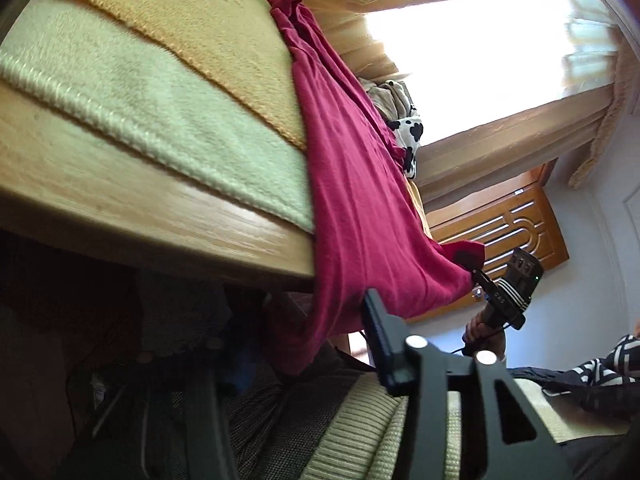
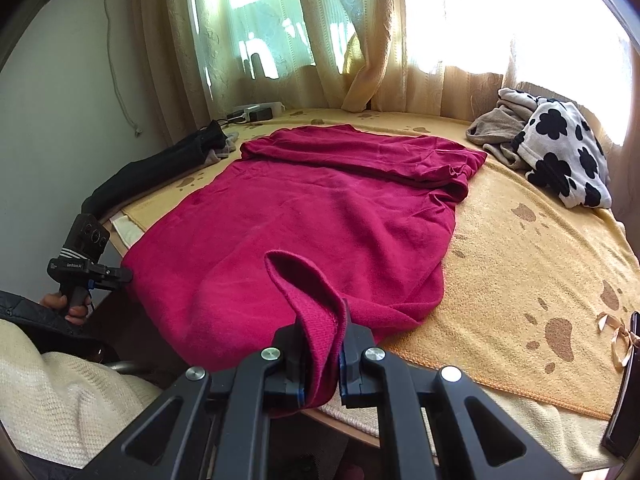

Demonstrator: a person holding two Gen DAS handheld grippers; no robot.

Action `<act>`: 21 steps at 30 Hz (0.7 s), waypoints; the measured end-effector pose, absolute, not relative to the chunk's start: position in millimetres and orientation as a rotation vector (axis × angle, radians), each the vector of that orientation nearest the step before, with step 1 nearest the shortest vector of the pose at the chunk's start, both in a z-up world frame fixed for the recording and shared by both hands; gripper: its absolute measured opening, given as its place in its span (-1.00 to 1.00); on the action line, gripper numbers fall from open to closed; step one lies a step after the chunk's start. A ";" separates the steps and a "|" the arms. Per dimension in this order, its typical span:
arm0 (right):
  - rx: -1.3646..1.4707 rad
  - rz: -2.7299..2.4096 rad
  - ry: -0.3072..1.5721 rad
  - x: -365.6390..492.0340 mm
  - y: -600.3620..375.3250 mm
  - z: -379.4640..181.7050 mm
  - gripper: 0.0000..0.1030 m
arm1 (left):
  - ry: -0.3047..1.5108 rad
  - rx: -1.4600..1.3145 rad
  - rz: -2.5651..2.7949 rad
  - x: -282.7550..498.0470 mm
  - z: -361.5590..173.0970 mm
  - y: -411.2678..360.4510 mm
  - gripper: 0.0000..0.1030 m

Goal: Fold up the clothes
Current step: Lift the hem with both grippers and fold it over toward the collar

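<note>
Crimson cloth, a large red garment (image 2: 304, 216), lies spread over the bed (image 2: 540, 264), reaching from its near edge toward the far edge under the window. Its far end is folded back on itself in a thick band, and its near hem hangs over the bed's near edge. Beneath it lies a yellow blanket (image 2: 520, 248) with brown spots, and under that a pale cream blanket (image 1: 160, 120) shows along the bed's left edge above the wooden frame (image 1: 140, 216).

The right gripper (image 2: 320, 364) has its fingers (image 2: 356, 352) clenched on a raised fold of the garment's near hem; the cloth stands up in a loop between them. In the left wrist view the same gripper (image 1: 478, 276) pinches one near corner of the hem, with a hand (image 1: 480, 332) around its handle.

The left gripper (image 2: 120, 276) sits at the garment's other near corner, at the bed's left edge, held by a hand (image 2: 68, 308). Its tip touches the cloth edge. In its own view one finger (image 1: 380, 328) lies against the hanging hem, but I cannot tell whether the fingers are closed on it.

At the far right corner of the bed rests a heap of other clothes: a white piece with black blotches (image 2: 560, 152) and a grey one (image 2: 492, 132) beside it. A dark garment (image 2: 160, 164) lies along the left edge. Curtains (image 2: 360, 40) hang behind the bed.
</note>
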State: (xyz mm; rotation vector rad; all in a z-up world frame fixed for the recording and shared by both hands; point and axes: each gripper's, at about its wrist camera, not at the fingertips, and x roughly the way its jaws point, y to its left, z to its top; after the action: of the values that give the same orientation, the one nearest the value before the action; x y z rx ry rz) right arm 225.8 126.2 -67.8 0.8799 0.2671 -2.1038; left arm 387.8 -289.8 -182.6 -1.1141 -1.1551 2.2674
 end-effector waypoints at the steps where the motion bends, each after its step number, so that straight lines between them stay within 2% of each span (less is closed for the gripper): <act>1: 0.879 -2.105 0.265 225.5 126.6 -67.7 -0.77 | -1.133 -1.122 2.271 389.3 -179.3 -288.2 -0.58; 9: 0.858 -2.129 0.245 224.8 131.2 -63.9 -0.77 | -1.051 -1.066 2.318 408.4 -142.1 -291.5 -0.79; 13: 0.828 -2.156 0.228 224.7 134.3 -57.3 -0.77 | -0.992 -0.961 2.346 408.2 -109.2 -290.8 -0.81; 21: 0.766 -2.221 0.158 218.0 146.8 -41.6 -0.77 | -1.031 -0.702 2.351 385.4 -54.0 -301.2 -0.82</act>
State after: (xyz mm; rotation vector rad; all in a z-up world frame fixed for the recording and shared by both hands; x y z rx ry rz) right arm 218.0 146.8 -41.6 0.7657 0.1581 -2.2210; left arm 385.4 -301.2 -54.0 -0.7021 -1.0311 2.3513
